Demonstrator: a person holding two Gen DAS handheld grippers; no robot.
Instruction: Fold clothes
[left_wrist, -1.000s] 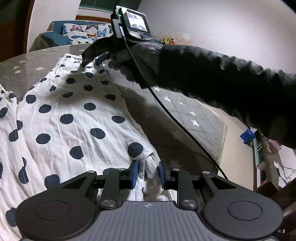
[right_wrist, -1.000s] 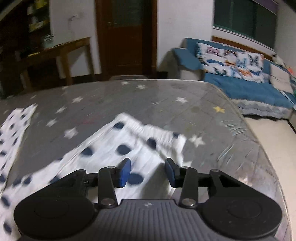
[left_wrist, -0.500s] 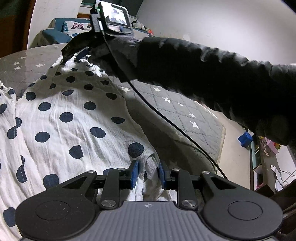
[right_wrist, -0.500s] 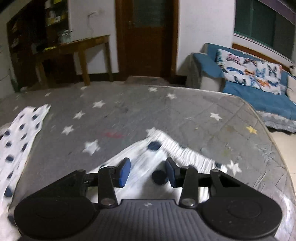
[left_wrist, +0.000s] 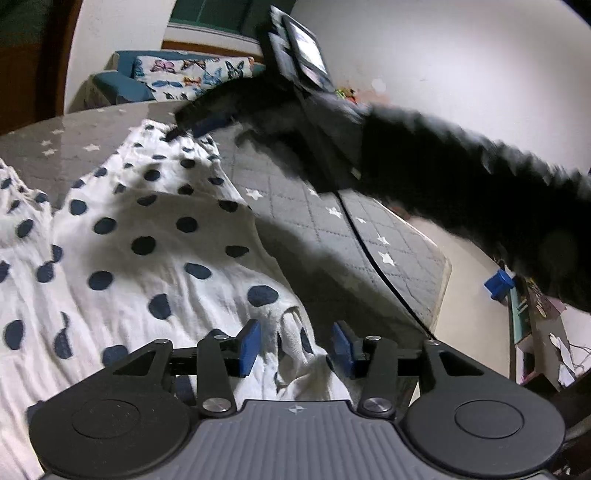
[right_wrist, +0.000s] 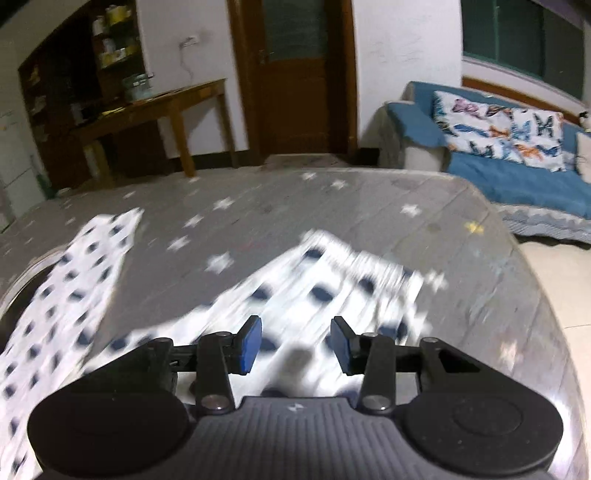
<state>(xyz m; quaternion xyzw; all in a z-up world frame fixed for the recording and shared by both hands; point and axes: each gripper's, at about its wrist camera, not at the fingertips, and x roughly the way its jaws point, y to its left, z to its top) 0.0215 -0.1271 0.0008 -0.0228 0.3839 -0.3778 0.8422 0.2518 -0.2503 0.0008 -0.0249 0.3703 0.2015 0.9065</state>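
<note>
Left gripper (left_wrist: 295, 345): black linkage arms, blue rectangular finger pads (left_wrist: 248, 347), silver pivot screws, and two round black discs at 4 and 8 o'clock flanking a grey ribbed housing with a small central emblem. Right gripper (right_wrist: 295, 345): identical build. Right arm: fuzzy black sleeve (left_wrist: 461, 184); a black cable (left_wrist: 373, 262) runs from it toward 5 o'clock. A small lit screen (left_wrist: 308, 62) sits on the unit.

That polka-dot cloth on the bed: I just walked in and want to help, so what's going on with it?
A person is folding a white polka-dot garment spread on a grey star-print mattress, with a handheld gripper in each hand. The left gripper is open, with a bunched fold of the cloth lying between its fingers. The right gripper is also open, over the garment's far end. Neither is gripping the fabric now.
</note>
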